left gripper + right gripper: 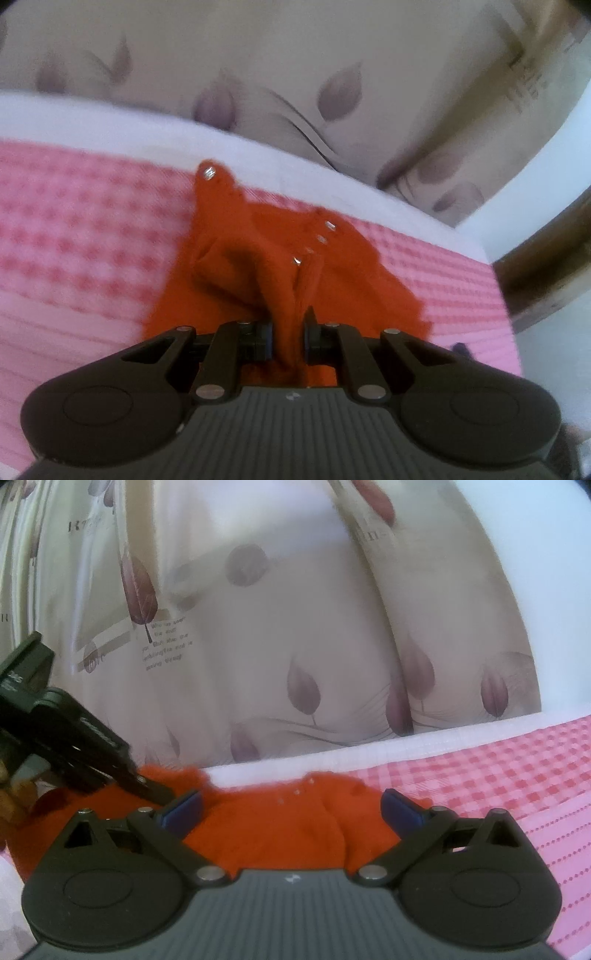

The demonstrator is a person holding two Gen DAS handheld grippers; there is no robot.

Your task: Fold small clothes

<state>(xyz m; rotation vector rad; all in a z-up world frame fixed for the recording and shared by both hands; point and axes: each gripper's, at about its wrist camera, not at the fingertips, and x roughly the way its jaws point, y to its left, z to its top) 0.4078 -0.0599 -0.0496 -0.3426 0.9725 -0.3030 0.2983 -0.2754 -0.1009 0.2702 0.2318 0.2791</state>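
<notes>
Left wrist view: left gripper [288, 338] at lower centre, jaws drawn narrow and pinching a raised fold of the orange garment [258, 266]; the rest of it spreads up-frame over the pink checked cloth [81, 229], small metal snaps [325, 238] showing right of centre. Right wrist view: right gripper [291, 810] with jaws wide and gripping nothing, the orange garment [280, 834] lying flat between and beneath the blue pads [186, 806]. The left gripper enters from that frame's left edge onto the garment's upper-left corner, leaf-print curtain [295, 646] behind.
</notes>
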